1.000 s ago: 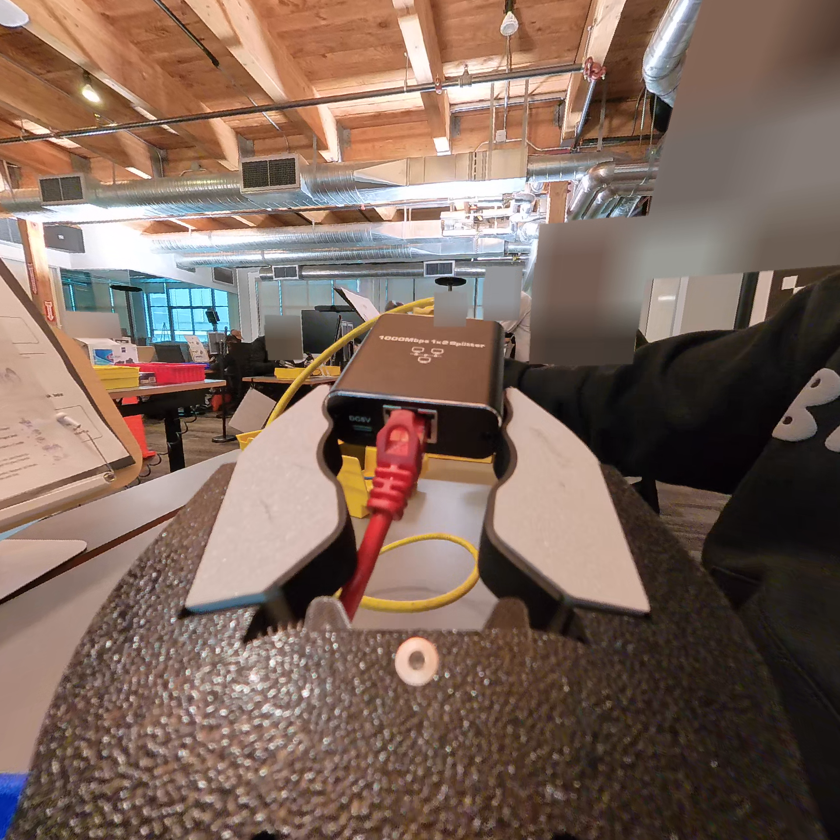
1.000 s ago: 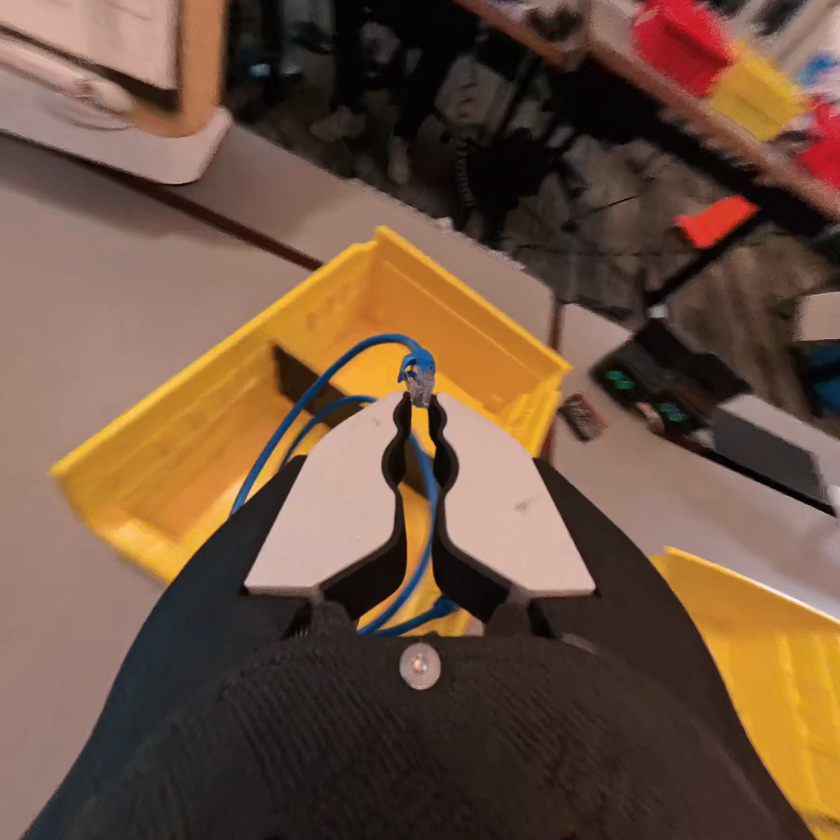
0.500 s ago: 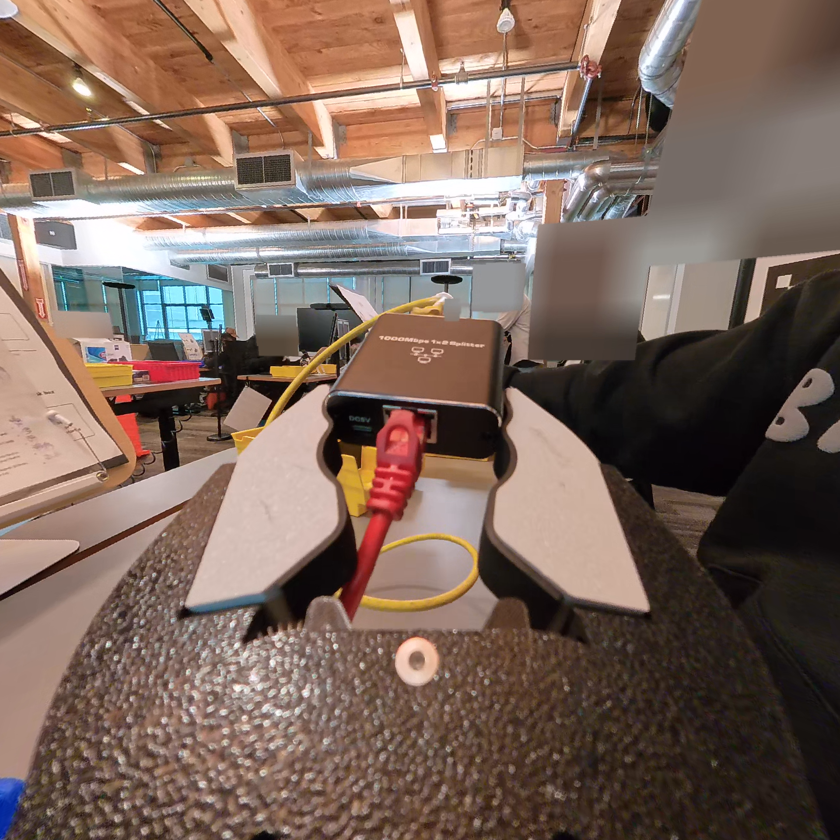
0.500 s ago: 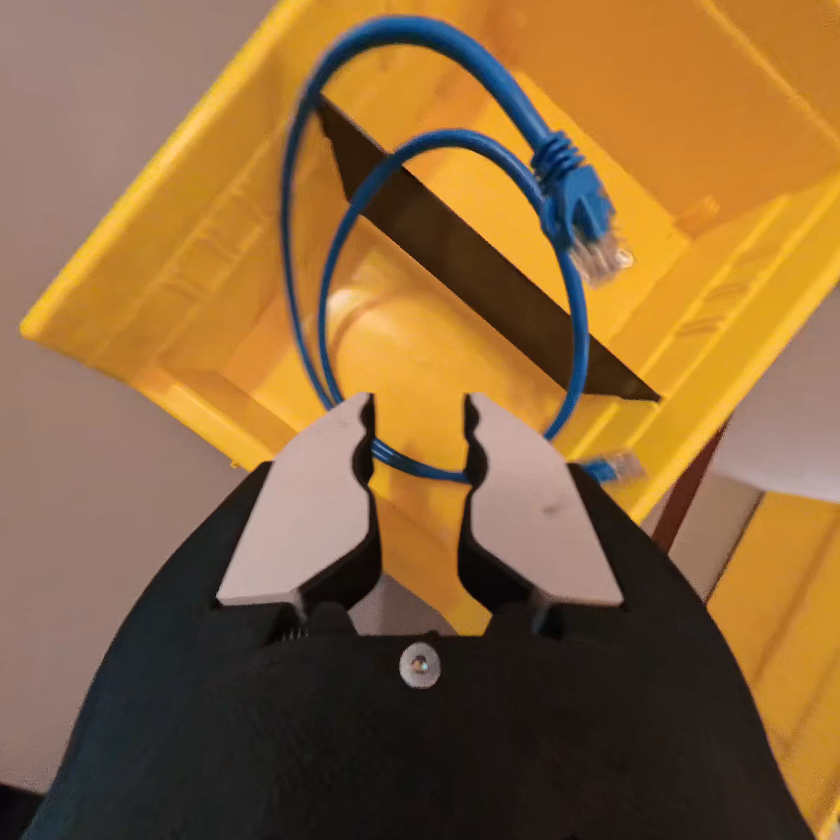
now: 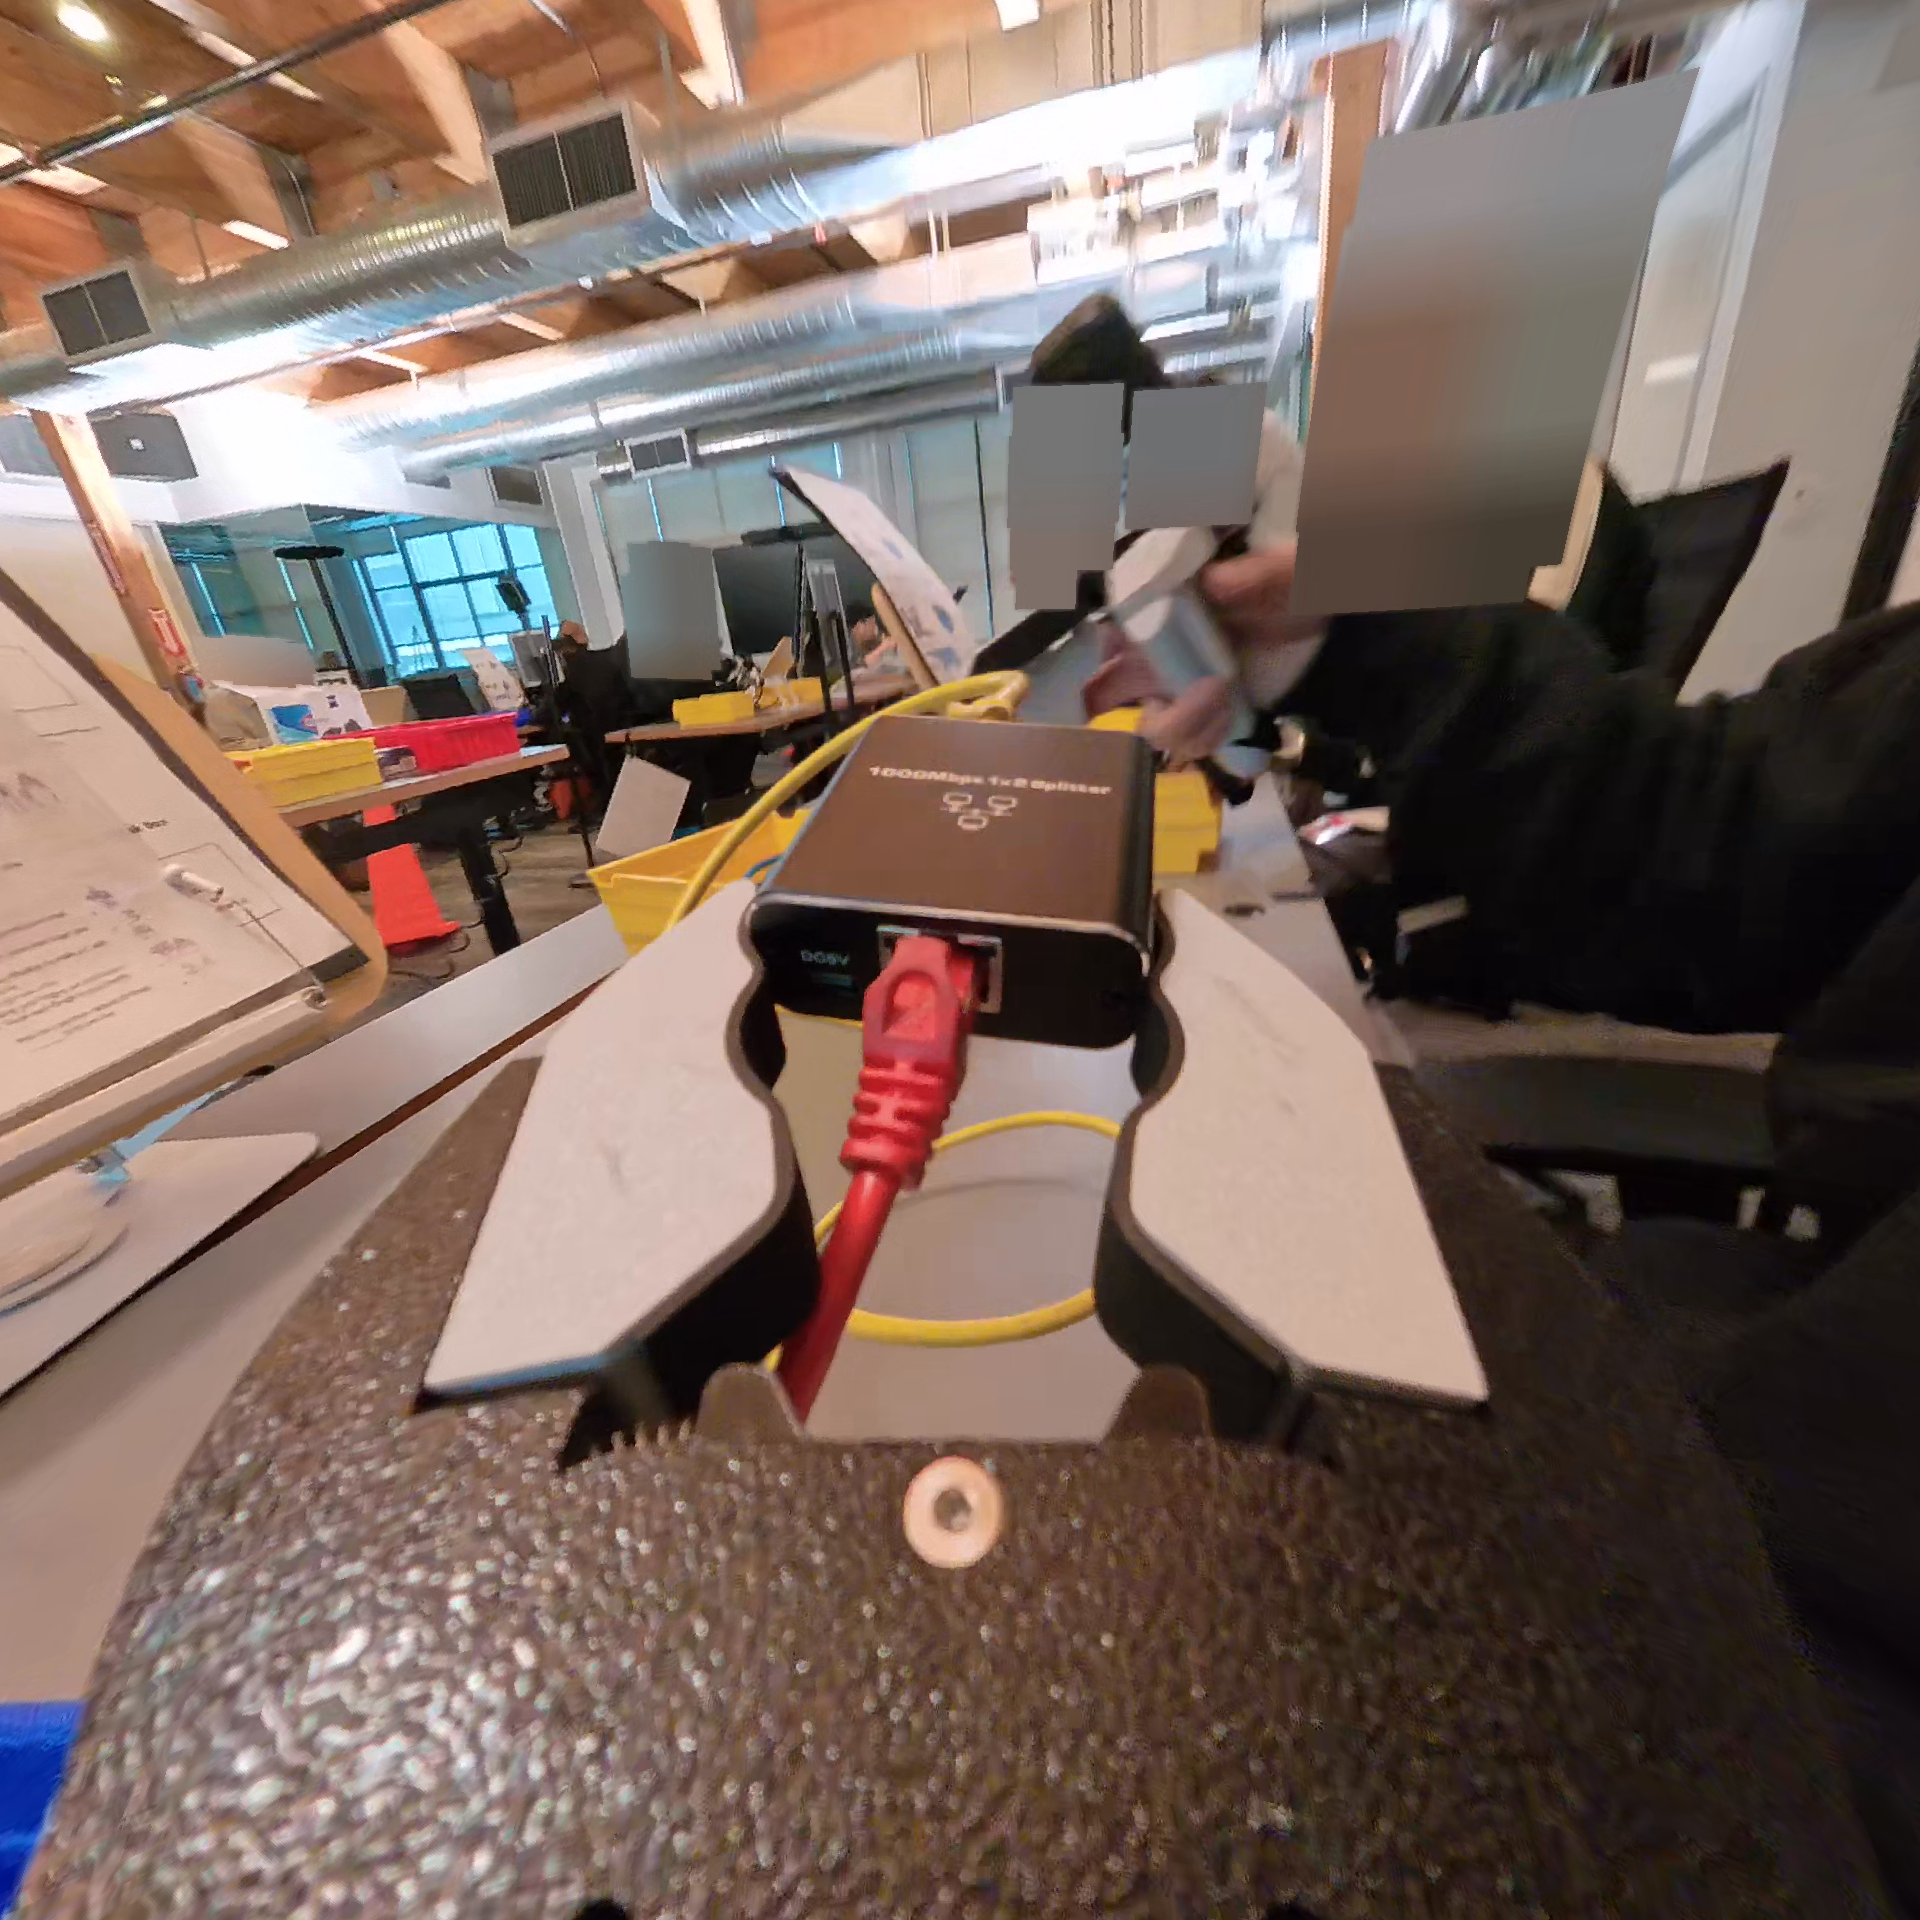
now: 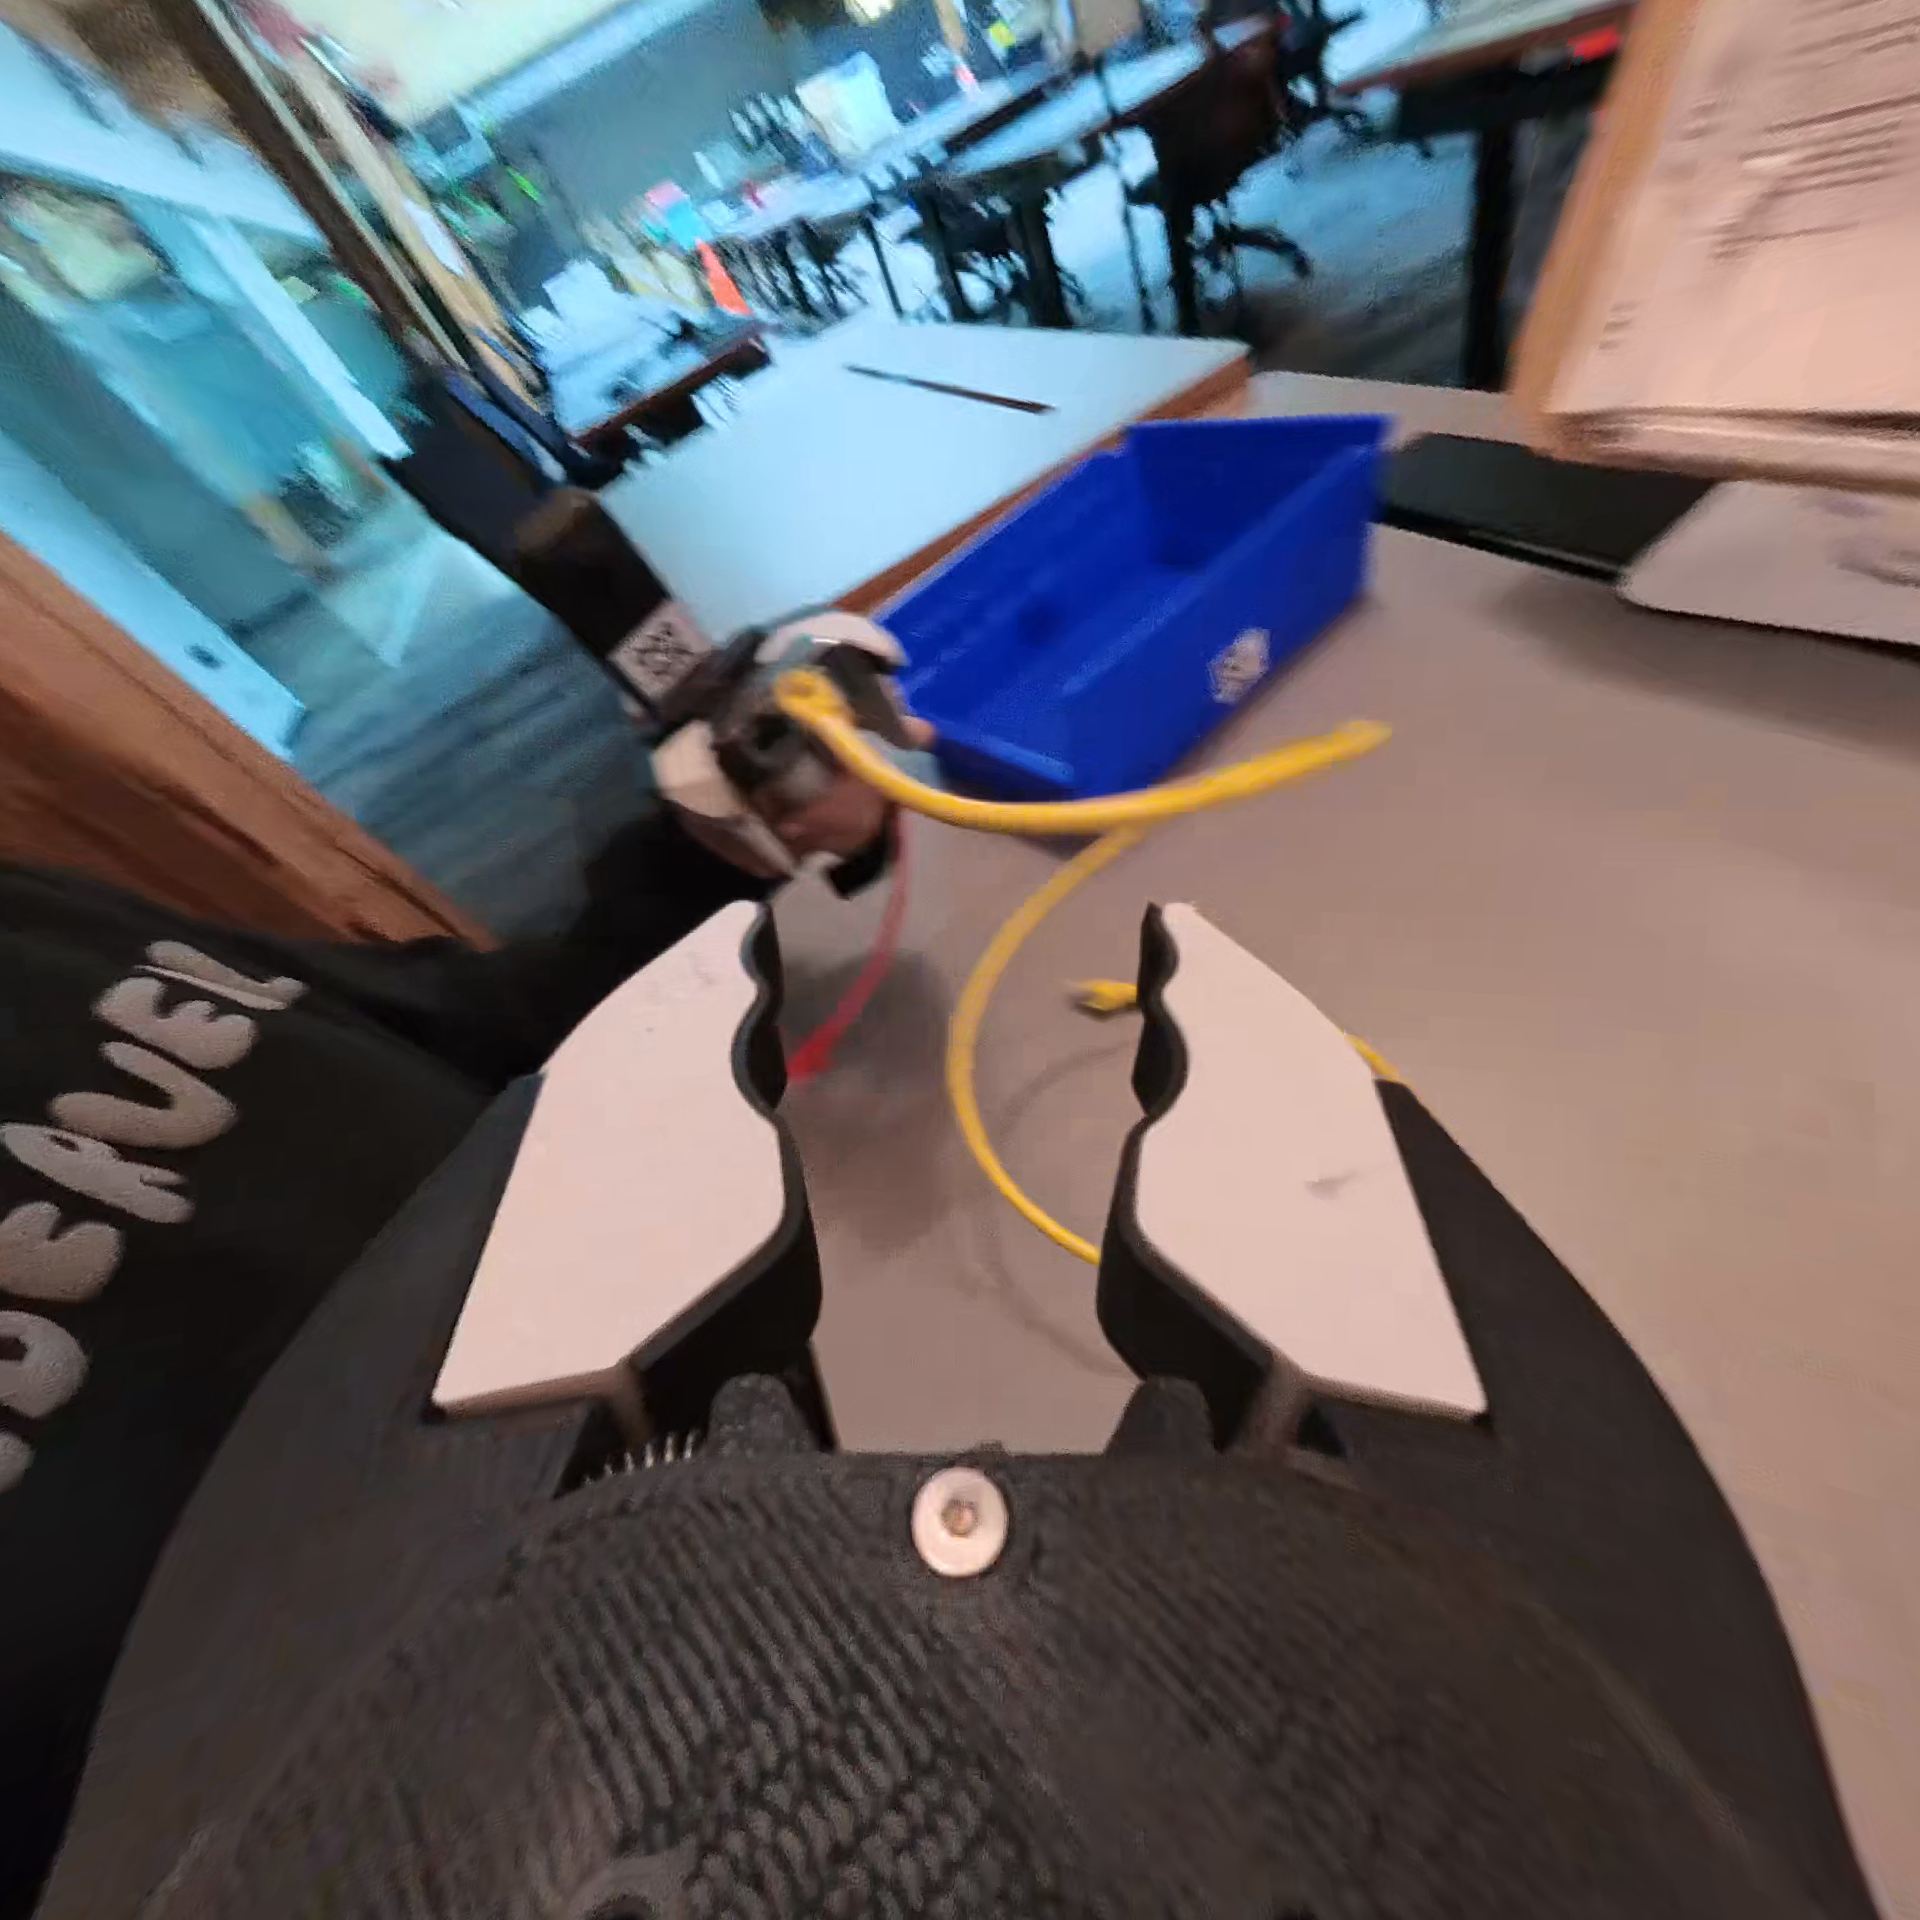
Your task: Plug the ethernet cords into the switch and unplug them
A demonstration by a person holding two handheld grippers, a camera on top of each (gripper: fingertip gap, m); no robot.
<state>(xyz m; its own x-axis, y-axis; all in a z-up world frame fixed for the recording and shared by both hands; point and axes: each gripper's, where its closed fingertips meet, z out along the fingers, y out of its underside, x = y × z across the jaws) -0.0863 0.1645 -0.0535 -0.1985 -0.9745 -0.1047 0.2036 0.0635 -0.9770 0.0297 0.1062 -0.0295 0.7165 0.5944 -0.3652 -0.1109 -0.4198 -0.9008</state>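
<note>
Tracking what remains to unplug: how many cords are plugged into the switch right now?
2: a red cord in the near face, a yellow cord at the far end. Other ports there are hidden.

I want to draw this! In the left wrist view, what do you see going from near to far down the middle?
Red cord → red plug → black switch → yellow cord → yellow bin.
</note>
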